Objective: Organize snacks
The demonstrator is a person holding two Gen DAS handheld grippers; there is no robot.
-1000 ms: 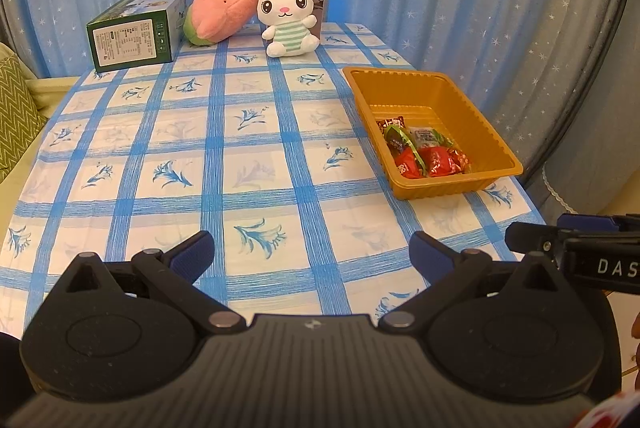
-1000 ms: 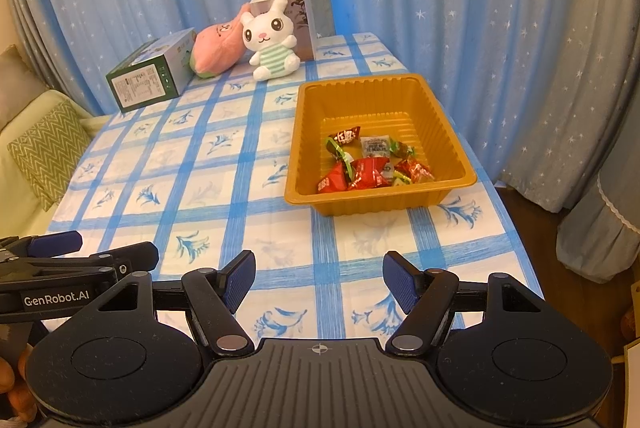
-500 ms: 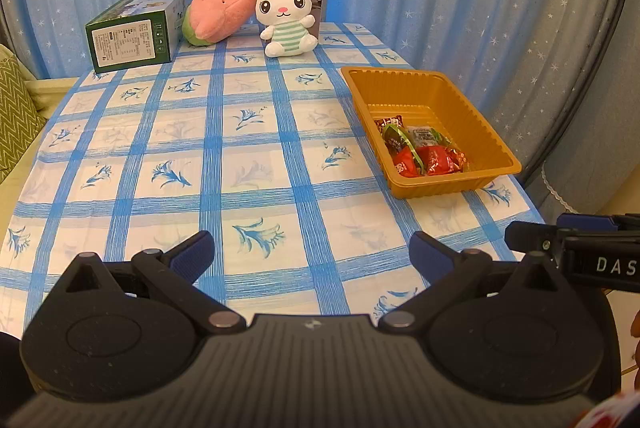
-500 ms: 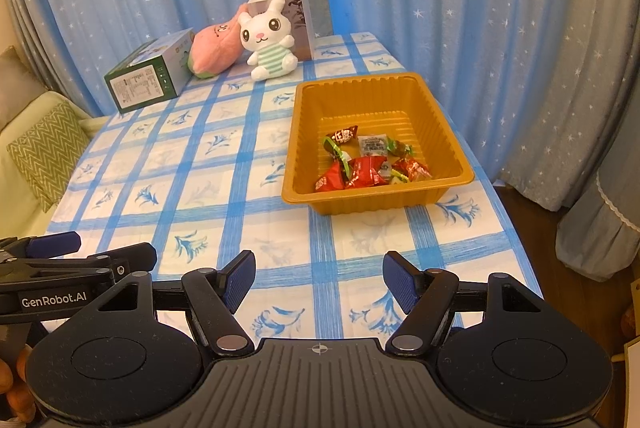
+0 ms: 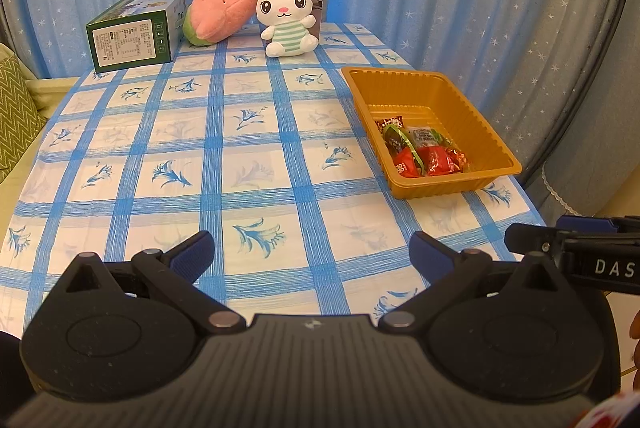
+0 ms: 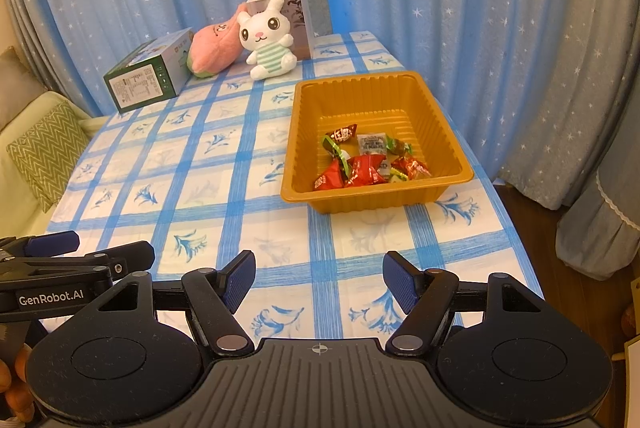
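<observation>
An orange plastic tray (image 6: 304, 132) stands on the right side of the blue-checked table; it also shows in the left wrist view (image 5: 460, 96). Several wrapped snacks (image 6: 368, 164) lie in its near end, red, green and white ones (image 5: 424, 152). My left gripper (image 5: 312, 252) is open and empty, low over the table's near edge, left of the tray. My right gripper (image 6: 316, 276) is open and empty, near the front edge, in front of the tray. Each gripper's fingers show at the edge of the other's view.
At the table's far end stand a green box (image 5: 134, 32), a pink plush (image 5: 220, 14), a white rabbit plush (image 5: 288, 18) and a grey box (image 6: 296, 16). Blue star curtains hang behind. A sofa with a green cushion (image 6: 44, 152) is at the left.
Both grippers have drifted slightly back from the table; the tray and toys sit a little higher in the views. Jaws stay open.
</observation>
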